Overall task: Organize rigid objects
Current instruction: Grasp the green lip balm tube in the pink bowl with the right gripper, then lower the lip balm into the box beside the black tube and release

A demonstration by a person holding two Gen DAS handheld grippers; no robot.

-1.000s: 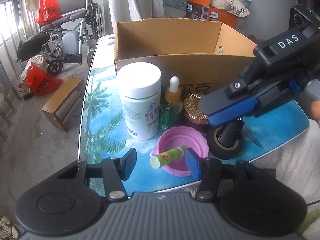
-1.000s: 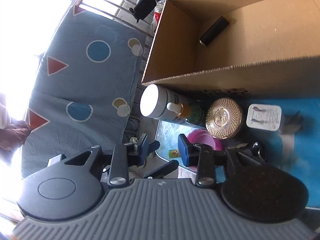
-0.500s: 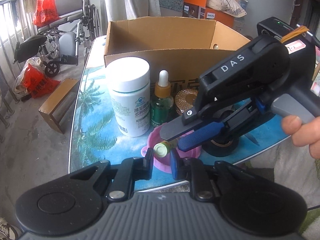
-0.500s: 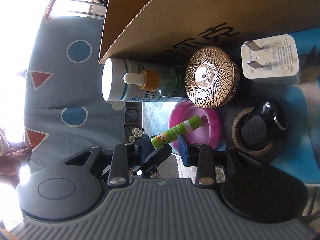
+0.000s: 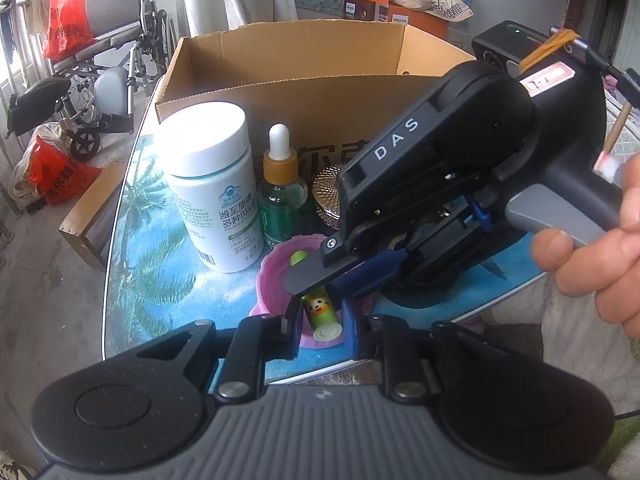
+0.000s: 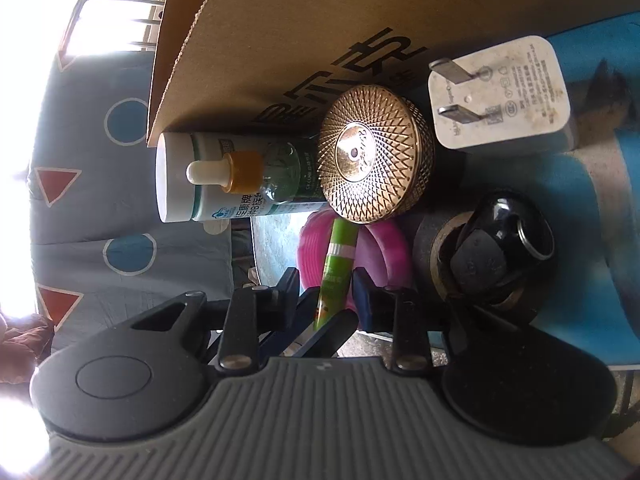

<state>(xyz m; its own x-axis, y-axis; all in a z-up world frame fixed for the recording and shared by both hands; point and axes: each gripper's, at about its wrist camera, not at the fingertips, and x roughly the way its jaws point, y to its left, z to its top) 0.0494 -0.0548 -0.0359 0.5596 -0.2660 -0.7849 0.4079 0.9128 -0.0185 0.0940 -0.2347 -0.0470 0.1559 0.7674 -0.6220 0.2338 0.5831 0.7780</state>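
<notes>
Left tool (image 5: 320, 322) clamped on green tube (image 5: 320, 312) over pink lid (image 5: 276, 264) on desk (image 5: 160, 248). Right tool (image 6: 326, 286) apart, straddling tube, presumably for handover toward cardboard box (image 5: 280, 64).

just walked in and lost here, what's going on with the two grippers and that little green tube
A person is sorting small items on a table beside a cardboard box. The left gripper is shut on the green tube, which lies across a pink lid. The right gripper straddles the same tube, its jaws open. The white bottle, dropper bottle and gold lid stand on the table, outside the box.
</notes>
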